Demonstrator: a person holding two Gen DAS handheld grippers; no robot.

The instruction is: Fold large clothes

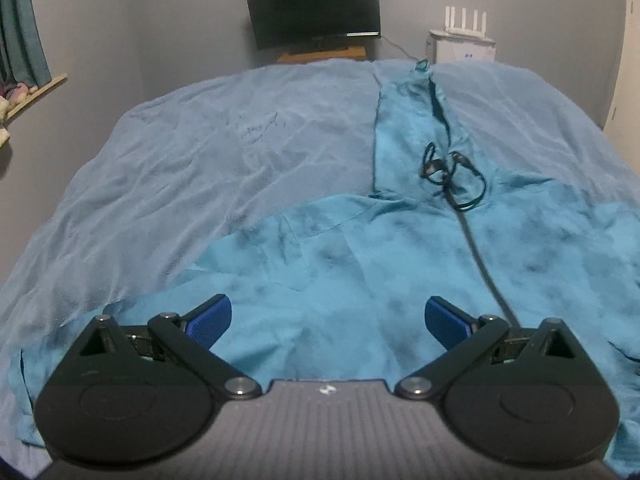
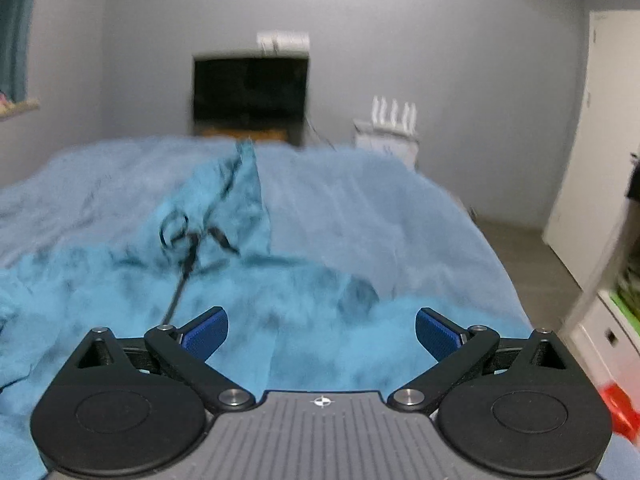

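Note:
A large turquoise garment with dark mottling lies spread on a bed covered by a pale blue blanket. One long part of it stretches toward the far edge of the bed. A black drawstring lies coiled on it, with a dark line running down toward me. My left gripper is open and empty just above the garment's near part. In the right wrist view the same garment and drawstring show, blurred. My right gripper is open and empty above the garment's right side.
A black monitor stands on a wooden stand beyond the bed. A white router on a white box is to its right. A curtain and window sill are at the left. White furniture and a floor strip lie right of the bed.

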